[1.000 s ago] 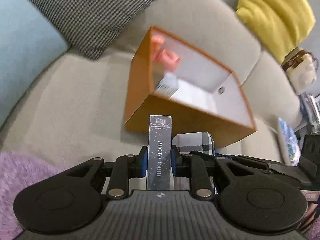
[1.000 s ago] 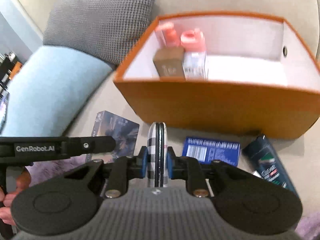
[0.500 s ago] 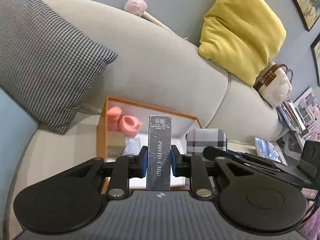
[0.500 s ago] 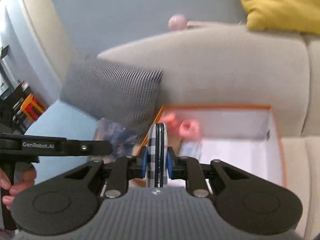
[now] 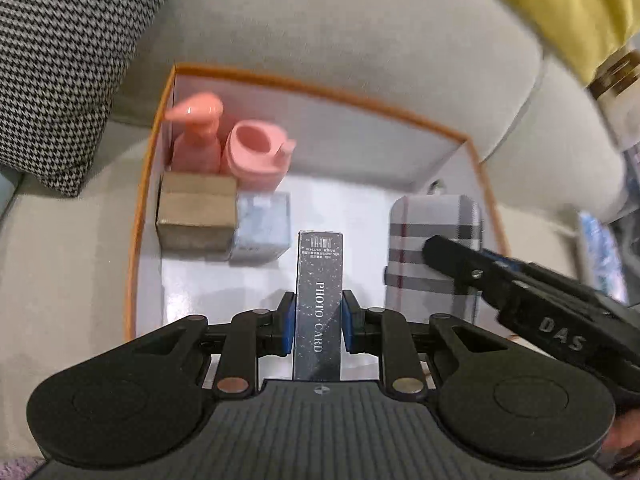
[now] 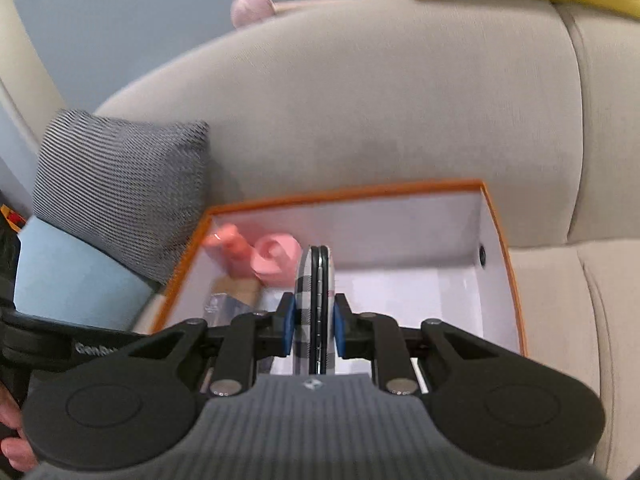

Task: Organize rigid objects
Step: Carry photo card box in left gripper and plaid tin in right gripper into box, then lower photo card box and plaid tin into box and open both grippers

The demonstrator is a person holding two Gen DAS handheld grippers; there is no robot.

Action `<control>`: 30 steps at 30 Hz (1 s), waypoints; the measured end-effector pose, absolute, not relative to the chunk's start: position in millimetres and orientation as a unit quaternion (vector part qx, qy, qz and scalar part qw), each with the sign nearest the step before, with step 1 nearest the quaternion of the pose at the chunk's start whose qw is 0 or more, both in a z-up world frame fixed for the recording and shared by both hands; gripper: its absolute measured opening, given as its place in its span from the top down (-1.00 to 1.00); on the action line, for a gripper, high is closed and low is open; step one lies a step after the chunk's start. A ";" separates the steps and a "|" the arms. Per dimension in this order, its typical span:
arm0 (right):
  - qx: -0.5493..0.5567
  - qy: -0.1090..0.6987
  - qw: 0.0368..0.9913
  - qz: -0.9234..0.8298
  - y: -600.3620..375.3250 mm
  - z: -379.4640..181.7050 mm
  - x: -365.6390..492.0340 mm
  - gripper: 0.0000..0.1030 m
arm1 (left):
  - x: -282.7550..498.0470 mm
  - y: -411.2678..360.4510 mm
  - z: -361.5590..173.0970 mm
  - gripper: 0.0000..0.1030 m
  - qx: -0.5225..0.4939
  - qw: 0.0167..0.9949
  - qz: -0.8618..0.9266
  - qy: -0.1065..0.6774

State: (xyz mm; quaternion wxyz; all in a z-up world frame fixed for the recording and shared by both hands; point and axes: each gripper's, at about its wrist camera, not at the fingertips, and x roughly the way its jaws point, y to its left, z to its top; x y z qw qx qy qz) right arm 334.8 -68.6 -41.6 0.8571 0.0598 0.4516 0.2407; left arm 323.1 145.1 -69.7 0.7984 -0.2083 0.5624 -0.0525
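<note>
An orange box (image 5: 138, 216) with a white inside stands on the sofa seat; it also shows in the right wrist view (image 6: 502, 240). My left gripper (image 5: 319, 320) is shut on a dark "PHOTO CARD" box (image 5: 319, 280), held over the open orange box. My right gripper (image 6: 314, 328) is shut on a plaid tin (image 6: 314, 292), also over the orange box; the tin shows in the left wrist view (image 5: 434, 232). Inside stand a pink pump bottle (image 5: 197, 136), a pink container (image 5: 256, 156), a brown carton (image 5: 196, 216) and a pale blue carton (image 5: 262, 226).
A houndstooth cushion (image 5: 60, 60) lies left of the orange box, with a light blue cushion (image 6: 76, 280) below it. A yellow cushion (image 5: 560, 8) sits at the upper right. The beige sofa back (image 6: 380, 100) rises behind the box.
Both grippers have moved forward and tipped down over the orange box with their objects still held. The box inside now fills both views.
</note>
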 end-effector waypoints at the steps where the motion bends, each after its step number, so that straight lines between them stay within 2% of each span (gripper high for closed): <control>1: 0.060 0.456 0.854 0.241 -69.5 -45.2 332.3 0.61 | 325.9 143.0 -75.7 0.51 -0.204 0.793 -0.046 0.572; 14: 0.068 0.495 0.829 0.250 -64.9 -85.6 345.9 0.61 | 340.4 135.8 -119.8 0.49 -0.149 0.758 0.007 0.634; 19: 0.067 0.497 0.829 0.248 -64.1 -87.1 344.9 0.61 | 337.8 123.3 -110.9 0.31 -0.063 0.775 0.007 0.629; 22: 0.062 0.495 0.830 0.249 -59.1 -88.1 345.1 0.61 | 332.1 118.6 -105.7 0.29 -0.021 0.785 -0.003 0.620; 30: 0.055 0.502 0.824 0.257 -46.7 -90.7 347.4 0.61 | 317.4 136.8 -68.1 0.29 -0.044 0.817 -0.015 0.574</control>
